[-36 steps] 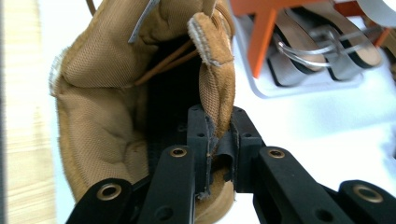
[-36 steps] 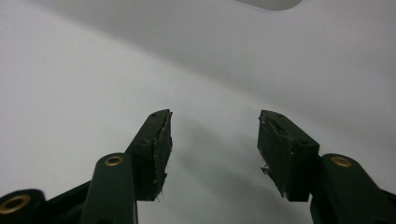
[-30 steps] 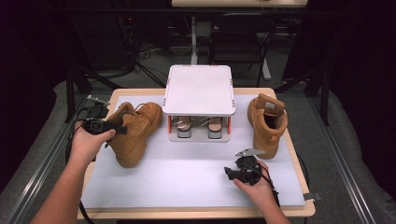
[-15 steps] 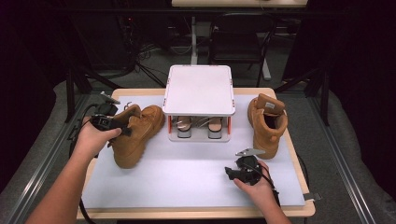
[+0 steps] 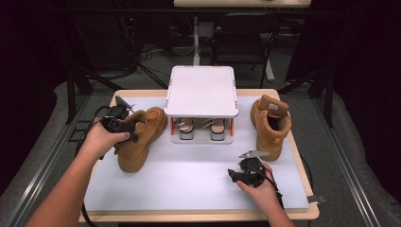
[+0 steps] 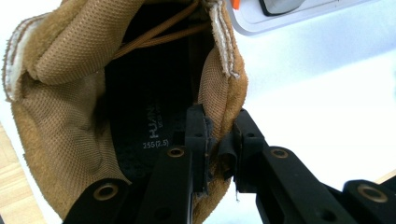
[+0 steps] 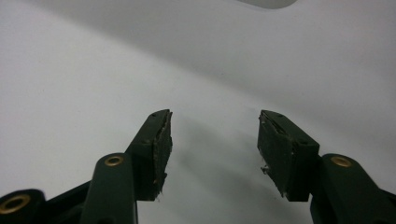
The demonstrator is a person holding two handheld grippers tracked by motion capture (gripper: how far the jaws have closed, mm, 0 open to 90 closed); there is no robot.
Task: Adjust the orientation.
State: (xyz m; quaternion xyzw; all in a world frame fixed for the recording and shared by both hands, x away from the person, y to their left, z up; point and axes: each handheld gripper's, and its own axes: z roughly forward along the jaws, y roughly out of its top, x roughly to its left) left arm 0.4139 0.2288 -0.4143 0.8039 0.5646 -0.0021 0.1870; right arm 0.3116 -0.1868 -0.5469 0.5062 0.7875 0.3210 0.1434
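You are reaching your left gripper [image 6: 219,140] into the left boot [image 5: 139,137], its jaws pinching the boot's collar from inside and outside. That boot is lying at the counter's [image 5: 189,184] left, beside the white rack [image 5: 202,92]. Your right gripper [image 7: 212,140] is resting low on the white mat, jaws spread around nothing. Dark floor and chairs are lying beyond.

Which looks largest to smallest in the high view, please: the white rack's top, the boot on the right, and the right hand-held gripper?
1. White rack's top
2. Boot on the right
3. Right hand-held gripper
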